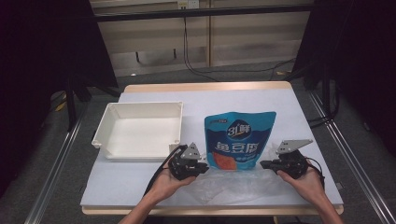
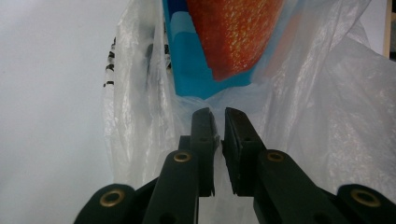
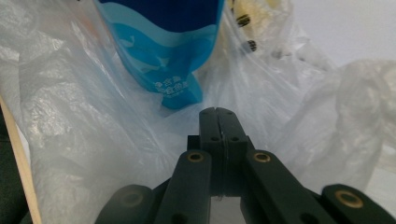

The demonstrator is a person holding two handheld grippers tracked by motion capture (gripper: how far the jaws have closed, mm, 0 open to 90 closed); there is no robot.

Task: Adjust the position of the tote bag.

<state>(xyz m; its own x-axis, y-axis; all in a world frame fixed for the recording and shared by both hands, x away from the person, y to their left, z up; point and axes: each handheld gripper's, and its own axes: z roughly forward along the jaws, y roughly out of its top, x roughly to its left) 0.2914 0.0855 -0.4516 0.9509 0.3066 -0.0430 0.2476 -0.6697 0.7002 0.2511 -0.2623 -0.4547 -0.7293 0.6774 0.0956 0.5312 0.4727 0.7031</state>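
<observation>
A blue snack pouch (image 1: 239,139) with an orange picture lies on the table, its bottom end resting on a crumpled clear plastic bag (image 1: 229,184). My left gripper (image 1: 205,167) is at the pouch's lower left corner. In the left gripper view its jaws (image 2: 219,114) stand nearly together with the bag's film (image 2: 327,116) pinched between them, and the pouch (image 2: 196,70) is just beyond. My right gripper (image 1: 264,164) is at the pouch's lower right corner. Its jaws (image 3: 217,111) are pressed tight on the film (image 3: 70,116), a little short of the pouch's corner (image 3: 163,46).
A white rectangular tray (image 1: 144,105) stands empty left of the pouch, close behind my left gripper. The pale table top (image 1: 280,102) has free room behind and right of the pouch. Its wooden front edge (image 3: 21,158) runs beside the bag.
</observation>
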